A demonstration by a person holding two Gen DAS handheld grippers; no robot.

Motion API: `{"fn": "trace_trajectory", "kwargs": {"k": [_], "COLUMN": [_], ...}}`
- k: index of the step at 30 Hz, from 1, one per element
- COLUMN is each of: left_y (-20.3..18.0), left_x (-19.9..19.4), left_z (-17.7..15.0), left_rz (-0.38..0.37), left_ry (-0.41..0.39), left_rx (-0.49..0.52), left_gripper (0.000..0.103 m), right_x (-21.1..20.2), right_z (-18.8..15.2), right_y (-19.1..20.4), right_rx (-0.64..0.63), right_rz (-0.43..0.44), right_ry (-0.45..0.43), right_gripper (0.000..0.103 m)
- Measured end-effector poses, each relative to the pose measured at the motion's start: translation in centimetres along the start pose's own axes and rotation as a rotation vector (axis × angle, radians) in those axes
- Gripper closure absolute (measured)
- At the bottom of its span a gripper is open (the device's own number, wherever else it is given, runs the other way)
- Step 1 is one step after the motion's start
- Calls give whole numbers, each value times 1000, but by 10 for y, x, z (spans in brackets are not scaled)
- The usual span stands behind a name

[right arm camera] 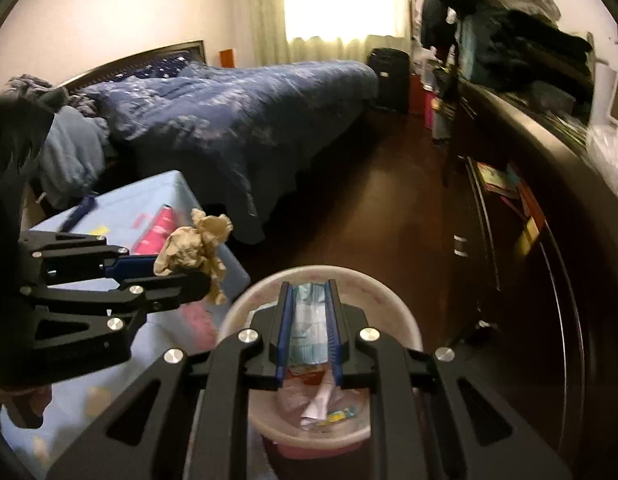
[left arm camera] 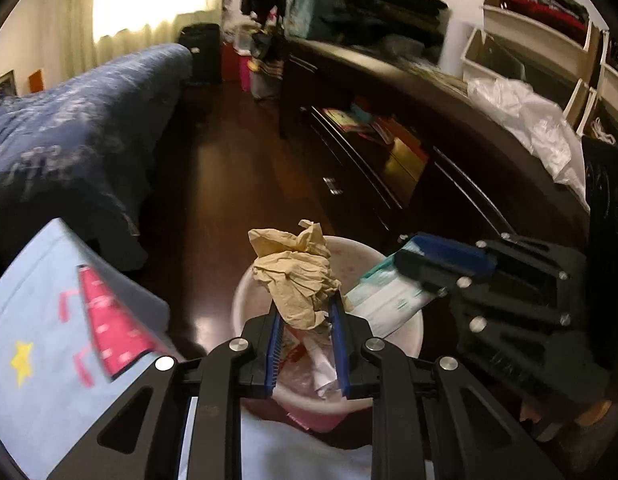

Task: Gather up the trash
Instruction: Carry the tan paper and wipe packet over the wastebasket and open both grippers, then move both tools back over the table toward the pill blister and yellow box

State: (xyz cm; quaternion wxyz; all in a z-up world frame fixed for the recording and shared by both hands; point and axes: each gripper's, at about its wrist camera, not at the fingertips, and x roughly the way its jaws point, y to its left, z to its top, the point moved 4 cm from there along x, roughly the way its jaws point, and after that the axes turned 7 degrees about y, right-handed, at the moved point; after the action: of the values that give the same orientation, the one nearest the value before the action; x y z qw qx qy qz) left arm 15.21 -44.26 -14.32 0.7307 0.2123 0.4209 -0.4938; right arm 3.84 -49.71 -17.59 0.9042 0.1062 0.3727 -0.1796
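Note:
A crumpled tan paper wad [left arm camera: 297,272] is pinched in my left gripper [left arm camera: 307,304], which is shut on it above the pink-and-white trash bin [left arm camera: 409,340]. To its right, my right gripper [left arm camera: 409,268] is shut on a flat teal-and-white packet [left arm camera: 389,296] over the bin's right rim. In the right wrist view, the packet [right arm camera: 309,320] lies between the fingers of the right gripper [right arm camera: 309,292], over the bin [right arm camera: 237,312]. The left gripper [right arm camera: 177,270] holds the paper wad [right arm camera: 197,248] just left of the rim. Paper scraps and wrappers lie inside the bin.
A light blue box [left arm camera: 41,320] with pink markings stands left of the bin. A bed with a blue quilt [right arm camera: 229,120] fills the left side. A long dark dresser [left arm camera: 389,152] runs along the right, with a white plastic bag [left arm camera: 525,120] on top. Dark wood floor [right arm camera: 369,208] lies between.

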Motion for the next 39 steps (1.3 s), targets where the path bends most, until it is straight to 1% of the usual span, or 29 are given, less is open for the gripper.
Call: {"fn": "trace_trajectory", "kwargs": {"k": [5, 6, 7, 8, 9, 11, 13, 14, 19, 21, 23, 24, 25, 26, 28, 29, 31, 32, 33, 34, 37, 39], "left_y": [-7, -7, -8, -8, -5, -4, -3, -3, 3, 11, 24, 31, 40, 48, 73, 83, 112, 126, 136, 152, 185, 208], "left_x": [27, 30, 32, 35, 32, 33, 34, 34, 24, 11, -10, -21, -36, -47, -83, -96, -135, -152, -163, -181, -207, -217], "left_z": [9, 10, 11, 12, 9, 9, 10, 10, 8, 3, -5, -9, -15, -21, -40, -48, -76, -90, -101, -119, -156, -184], "left_rz": [14, 11, 10, 12, 14, 20, 17, 22, 45, 64, 100, 115, 135, 156, 231, 253, 331, 368, 398, 444, 521, 566], "left_ry": [52, 56, 58, 61, 59, 53, 49, 47, 28, 7, -20, -33, -50, -63, -103, -119, -161, -174, -182, -191, -169, -121], "left_rx": [15, 13, 11, 8, 7, 2, -4, -7, -9, -19, -46, -59, -75, -89, -140, -159, -218, -245, -264, -293, -337, -359], "left_gripper": [80, 77, 72, 59, 48, 39, 33, 29, 28, 28, 28, 28, 28, 28, 27, 24, 18, 11, 7, 6, 4, 4], "right_x": [18, 20, 21, 23, 23, 22, 20, 19, 5, -2, -10, -14, -18, -24, -33, -39, -46, -48, -50, -51, -53, -52], "right_z": [-7, -8, -9, -10, -10, -11, -12, -13, -13, -12, -8, -6, -3, 1, 6, 10, 14, 16, 18, 20, 22, 22], "right_y": [-16, -20, -22, -24, -26, -31, -35, -38, -43, -40, -32, -24, -14, 3, 27, 48, 79, 91, 107, 120, 162, 188], "right_rx": [22, 21, 20, 24, 30, 45, 61, 68, 96, 99, 92, 80, 64, 34, -10, -51, -108, -129, -158, -183, -272, -320], "right_rz": [-32, -40, -45, -51, -51, -49, -43, -44, -34, -24, 1, 17, 35, 68, 102, 128, 177, 196, 221, 238, 274, 297], "right_ry": [17, 16, 15, 15, 11, 9, 5, 2, -17, -31, -46, -53, -60, -77, -100, -114, -127, -129, -129, -127, -115, -104], "right_gripper": [84, 83, 80, 76, 68, 67, 65, 65, 63, 63, 63, 62, 57, 55, 49, 48, 43, 41, 39, 37, 34, 34]}}
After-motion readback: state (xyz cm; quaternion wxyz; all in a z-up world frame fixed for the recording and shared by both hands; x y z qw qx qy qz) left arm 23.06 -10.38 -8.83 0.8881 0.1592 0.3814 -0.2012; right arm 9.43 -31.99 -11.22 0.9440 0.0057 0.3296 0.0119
